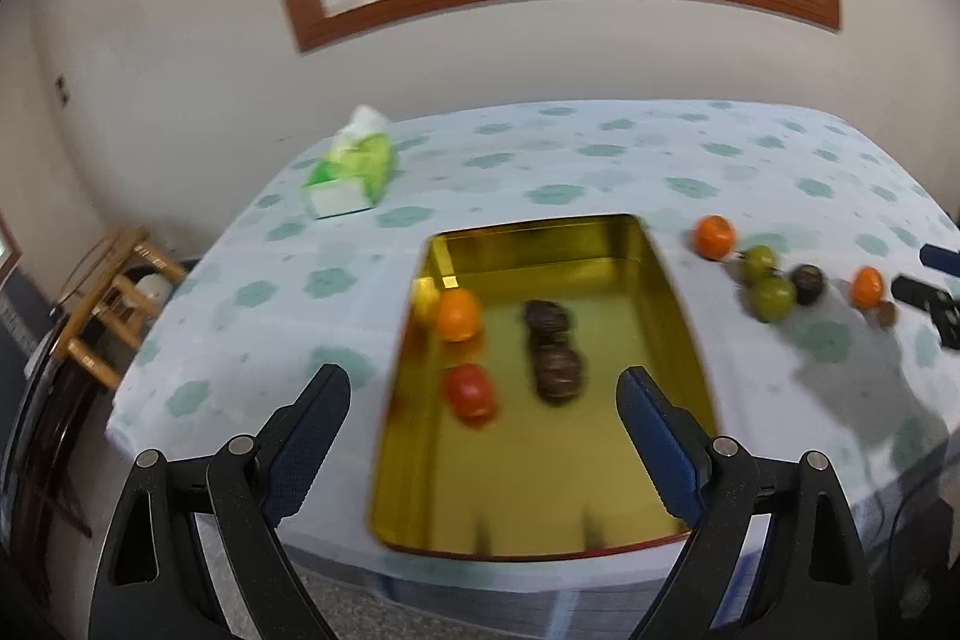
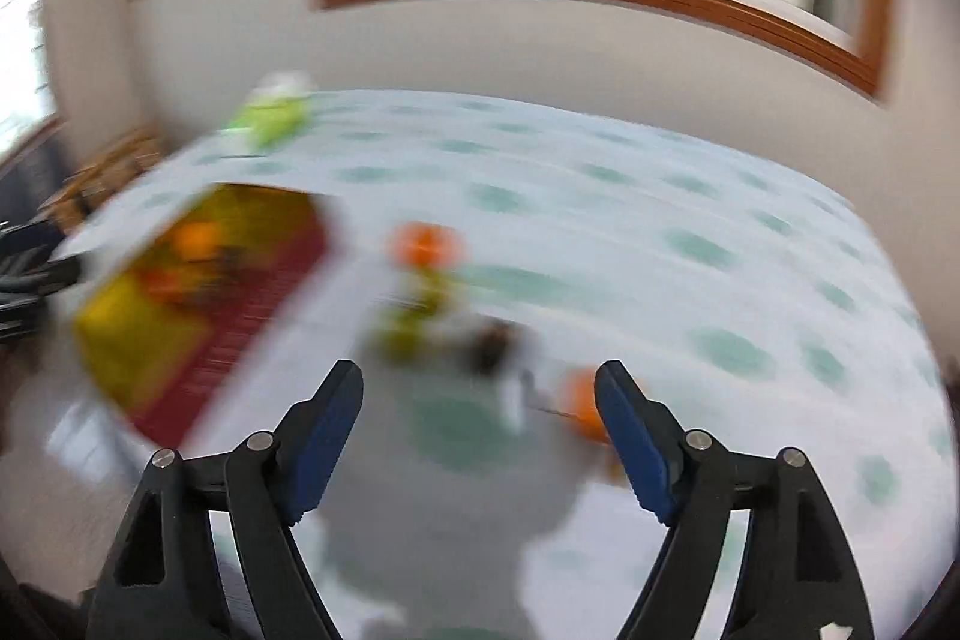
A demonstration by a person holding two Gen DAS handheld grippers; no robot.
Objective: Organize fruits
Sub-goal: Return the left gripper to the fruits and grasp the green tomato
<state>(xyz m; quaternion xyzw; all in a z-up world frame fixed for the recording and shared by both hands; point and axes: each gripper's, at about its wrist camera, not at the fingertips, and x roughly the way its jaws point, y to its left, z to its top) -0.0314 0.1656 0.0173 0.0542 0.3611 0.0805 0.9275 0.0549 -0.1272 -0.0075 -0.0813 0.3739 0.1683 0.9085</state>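
**Fruits in the tray and on the desk**

Fruits wait in two spots. The left gripper (image 1: 483, 397) has its jaws wide open, holding nothing, over the gold tray (image 1: 672, 292). In it lie an orange (image 1: 458, 314), a red fruit (image 1: 470, 389) and two dark fruits (image 1: 552, 349). The right gripper (image 2: 479, 391) has open, empty jaws too, above loose fruits (image 1: 771, 277) on the desk (image 1: 288, 280).

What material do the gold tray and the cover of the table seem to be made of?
The gold tray looks like thin metal, perhaps tin, with a glossy gold finish: its inner walls mirror the fruit, and its outer side shows red in the right wrist view. The table cover seems to be soft cloth or plastic sheet, matte, pale with printed green flowers; it hangs over the edge. The blur leaves this open.
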